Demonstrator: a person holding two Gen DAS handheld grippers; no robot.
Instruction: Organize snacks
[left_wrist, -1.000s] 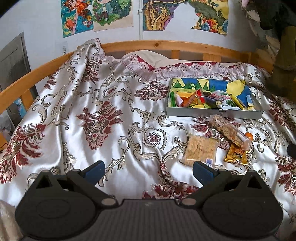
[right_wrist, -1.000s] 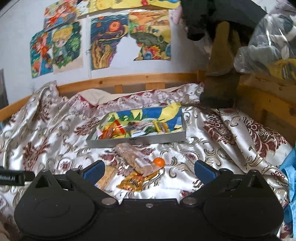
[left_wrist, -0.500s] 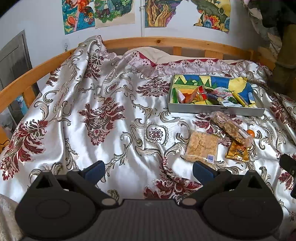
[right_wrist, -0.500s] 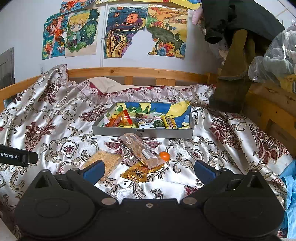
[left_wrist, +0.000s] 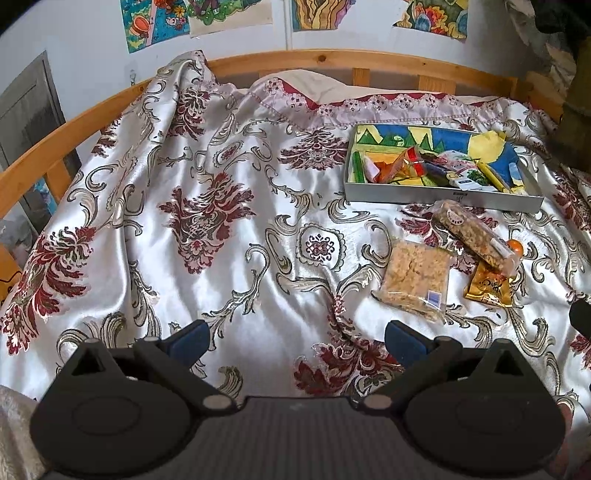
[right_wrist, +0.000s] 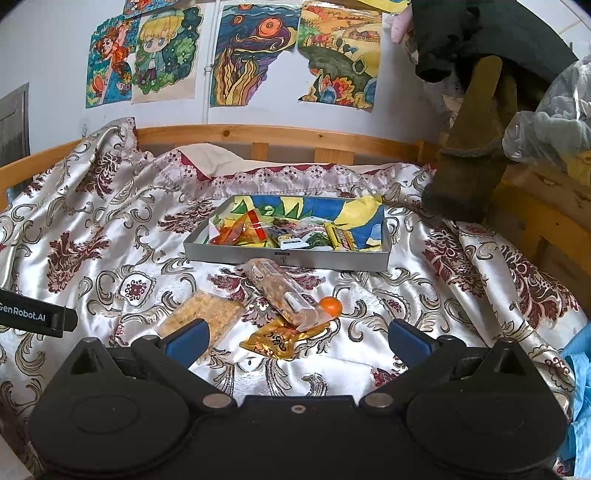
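Hovering over bedspread (left_wrist: 229, 258), left gripper (left_wrist: 295, 338) spread wide, nothing between blue pads. Right gripper (right_wrist: 297, 338) likewise released, empty, low above loose snacks. Grey tray (right_wrist: 288, 256) sits further back on bed, already filled with mixed wrappers. Just in front of tray: long clear tube of granola (right_wrist: 282, 295), tilted, lying across gold foil packet (right_wrist: 275, 339). Small orange ball (right_wrist: 330, 306) touching tube's near end. Flat clear bag of crumbly squares (left_wrist: 415, 275) left of tube, apart from tray.
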